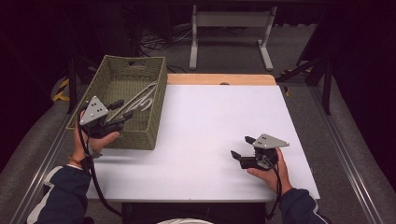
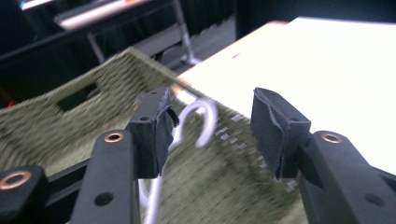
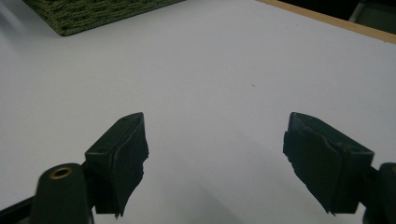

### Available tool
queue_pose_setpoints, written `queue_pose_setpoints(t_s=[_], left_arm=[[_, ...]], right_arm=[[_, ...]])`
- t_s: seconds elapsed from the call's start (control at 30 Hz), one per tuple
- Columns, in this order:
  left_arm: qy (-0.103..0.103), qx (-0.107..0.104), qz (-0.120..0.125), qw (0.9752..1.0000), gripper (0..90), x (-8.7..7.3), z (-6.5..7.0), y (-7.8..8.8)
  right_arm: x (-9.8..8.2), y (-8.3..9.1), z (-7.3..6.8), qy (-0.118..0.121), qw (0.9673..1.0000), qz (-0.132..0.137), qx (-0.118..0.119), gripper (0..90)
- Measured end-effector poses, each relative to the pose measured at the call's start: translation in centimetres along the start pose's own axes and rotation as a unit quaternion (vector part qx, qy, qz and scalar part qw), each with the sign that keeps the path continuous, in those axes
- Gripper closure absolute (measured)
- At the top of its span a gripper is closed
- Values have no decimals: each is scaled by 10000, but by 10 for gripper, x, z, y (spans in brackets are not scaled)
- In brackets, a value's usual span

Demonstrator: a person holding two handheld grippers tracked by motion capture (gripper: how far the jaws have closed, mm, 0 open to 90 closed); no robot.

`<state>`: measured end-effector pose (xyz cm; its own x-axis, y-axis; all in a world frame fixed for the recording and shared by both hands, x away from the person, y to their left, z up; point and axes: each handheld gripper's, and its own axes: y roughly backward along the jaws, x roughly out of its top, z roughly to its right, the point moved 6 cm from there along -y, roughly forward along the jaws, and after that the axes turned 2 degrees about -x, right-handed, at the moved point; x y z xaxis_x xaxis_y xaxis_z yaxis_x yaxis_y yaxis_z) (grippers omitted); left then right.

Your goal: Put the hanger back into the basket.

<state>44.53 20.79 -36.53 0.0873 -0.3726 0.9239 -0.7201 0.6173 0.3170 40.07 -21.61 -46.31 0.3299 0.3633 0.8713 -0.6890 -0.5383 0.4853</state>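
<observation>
- High view, left of frame: woven basket (image 1: pixel 128 100), olive-green, rectangular, with a cut-out handle slot in its far wall; it stands on the left part of the worktop (image 1: pixel 219 126), overhanging the edge a little. A white plastic clothes hanger (image 1: pixel 142 99) lies inside, slanted, hook end toward the right wall, judged to be set down there for storage.
- High view, lower left: left hand-held gripper (image 1: pixel 122 111), black with a grey three-cornered plate, held just over the basket's near-left corner; its jaws stand apart beside the hanger, nothing pinched.
- High view, lower right: right hand-held gripper (image 1: pixel 243 147), same build, parked low over bare worktop, well apart from the basket, jaws spread and empty, judged idle.
- Worktop: flat, matte white sheet with a wood strip along the far edge.
- Left gripper view: two black jaws with ragged foam-like pads, gap between them unoccupied. The hanger (image 2: pixel 198 123) shows its smooth rounded hook just beside the left pad (image 2: pixel 152 133), not clamped. Basket weave (image 2: pixel 70 126) is coarse and ribbed, blurred.
- Right gripper view: both padded jaws rise from the bottom corners, wide apart over plain white worktop (image 3: pixel 210 79); a basket corner (image 3: pixel 93 14) sits at upper left, the wood edge at upper right.
</observation>
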Motion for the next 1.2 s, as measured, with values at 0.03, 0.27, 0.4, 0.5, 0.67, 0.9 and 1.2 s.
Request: queue_pose_setpoints(t_s=[0.03, 0.27, 0.4, 0.5, 0.67, 0.9, 1.2], left_arm=[[-46, -37, 77, 10000, 467, 2, 5, 0], [-149, -139, 286, 9994, 357, 6, 34, -1], [-208, -259, 393, 9987, 310, 6, 50, 0], [-290, -360, 441, 9980, 250, 6, 62, 1], [-522, -443, 353, 9970, 164, -6, 80, 1], [-442, -483, 246, 9976, 87, -27, 95, 2], [-159, -559, 50, 9983, 66, -57, 97, 2]], right_arm=[[0, 0, 0, 17, 10000, 8, -15, 211], [4, 4, 2, 86, 9997, 142, -179, 213], [6, 5, 3, 155, 9992, 226, -287, 211], [7, 7, 3, 223, 9988, 263, -359, 207], [8, 11, 2, 408, 9971, 296, -578, 182], [10, 17, 1, 505, 9949, 446, -757, 152], [7, 20, -5, 601, 9927, 504, -916, 129]])
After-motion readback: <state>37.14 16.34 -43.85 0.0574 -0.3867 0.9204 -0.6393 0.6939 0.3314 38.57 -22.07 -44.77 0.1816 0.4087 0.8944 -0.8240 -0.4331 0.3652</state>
